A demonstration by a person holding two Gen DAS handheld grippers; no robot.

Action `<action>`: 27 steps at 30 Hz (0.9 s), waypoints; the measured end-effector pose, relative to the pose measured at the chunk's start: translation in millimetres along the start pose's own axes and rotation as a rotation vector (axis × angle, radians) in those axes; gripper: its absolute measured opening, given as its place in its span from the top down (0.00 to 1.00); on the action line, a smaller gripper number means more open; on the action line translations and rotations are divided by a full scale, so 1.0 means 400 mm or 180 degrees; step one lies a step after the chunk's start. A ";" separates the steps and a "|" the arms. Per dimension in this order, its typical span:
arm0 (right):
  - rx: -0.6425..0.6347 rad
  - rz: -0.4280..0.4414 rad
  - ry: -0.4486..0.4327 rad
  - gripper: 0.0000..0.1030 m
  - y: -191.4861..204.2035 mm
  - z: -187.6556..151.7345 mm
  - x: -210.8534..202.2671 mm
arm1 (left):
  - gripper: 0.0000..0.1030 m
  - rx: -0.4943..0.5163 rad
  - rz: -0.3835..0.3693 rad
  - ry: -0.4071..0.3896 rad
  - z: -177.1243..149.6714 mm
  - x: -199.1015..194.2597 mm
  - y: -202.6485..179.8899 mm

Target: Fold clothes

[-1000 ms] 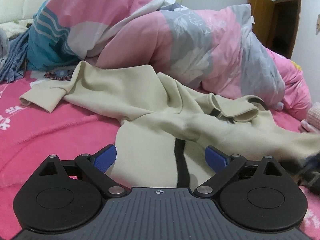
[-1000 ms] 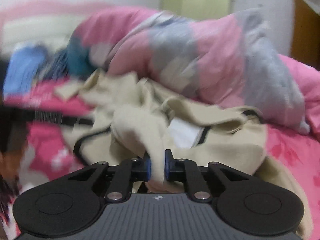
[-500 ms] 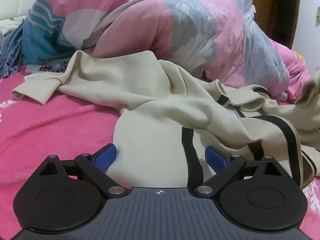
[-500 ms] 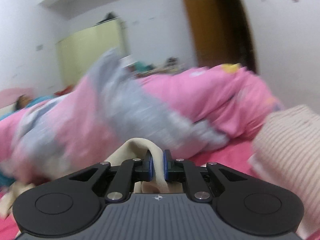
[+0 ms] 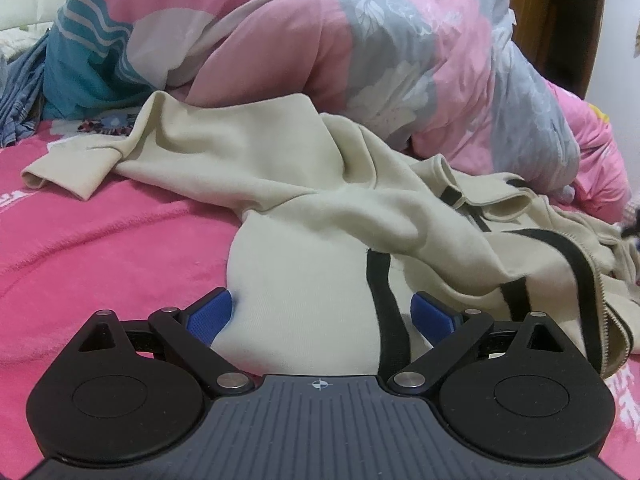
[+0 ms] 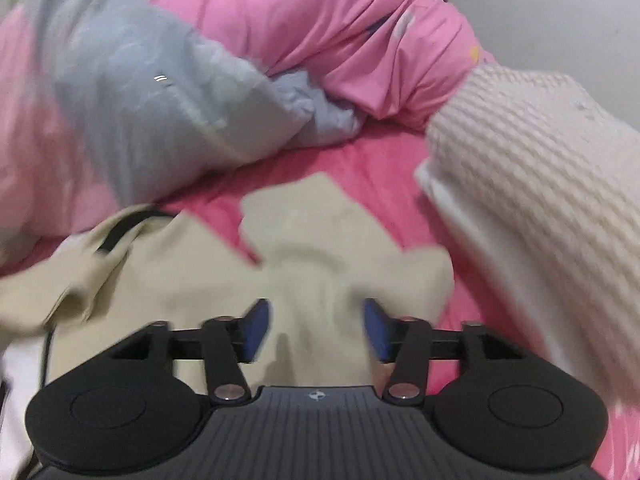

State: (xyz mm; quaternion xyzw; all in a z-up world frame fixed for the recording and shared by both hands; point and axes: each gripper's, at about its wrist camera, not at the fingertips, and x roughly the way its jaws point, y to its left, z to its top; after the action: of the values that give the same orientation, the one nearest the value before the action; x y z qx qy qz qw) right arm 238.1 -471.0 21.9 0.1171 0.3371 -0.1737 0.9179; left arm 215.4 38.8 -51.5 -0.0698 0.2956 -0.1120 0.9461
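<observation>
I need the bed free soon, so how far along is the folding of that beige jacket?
Early. Done: one sleeve lies pulled out on the pink bedsheet. In hand: nothing; the right gripper and left gripper are both open over the fabric. Left: the beige jacket is crumpled, zipper open, no fold made.

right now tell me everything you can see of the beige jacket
The beige jacket looks like soft fleece with black trim bands and a zipper edge along its right side. It lies unfolded and rumpled on the pink bedsheet, one sleeve stretched left, its back against the quilt. Both grippers' jaws stand open over it.
</observation>
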 end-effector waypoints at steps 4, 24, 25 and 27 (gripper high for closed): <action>0.0039 0.0238 0.0033 0.33 -0.021 -0.100 -0.111 | 0.06 -0.0003 -0.0070 -0.0055 0.011 -0.038 -0.012; 0.0000 0.1912 0.0262 0.35 0.268 -0.432 -0.215 | 0.03 0.0507 -0.0672 0.0299 -0.039 -0.133 -0.235; 0.0034 0.1847 0.0265 0.39 0.272 -0.436 -0.197 | 0.03 0.0510 -0.0669 0.0309 -0.040 -0.130 -0.239; 0.0129 0.1883 0.0255 0.56 0.261 -0.444 -0.169 | 0.03 0.0513 -0.0663 0.0326 -0.042 -0.123 -0.247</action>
State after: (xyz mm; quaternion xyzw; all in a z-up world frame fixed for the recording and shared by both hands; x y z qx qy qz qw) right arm 129.0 -300.5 -55.6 0.2353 0.3207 0.0994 0.9121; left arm 149.6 -45.3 -18.8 -0.0181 0.3246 -0.2365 0.9156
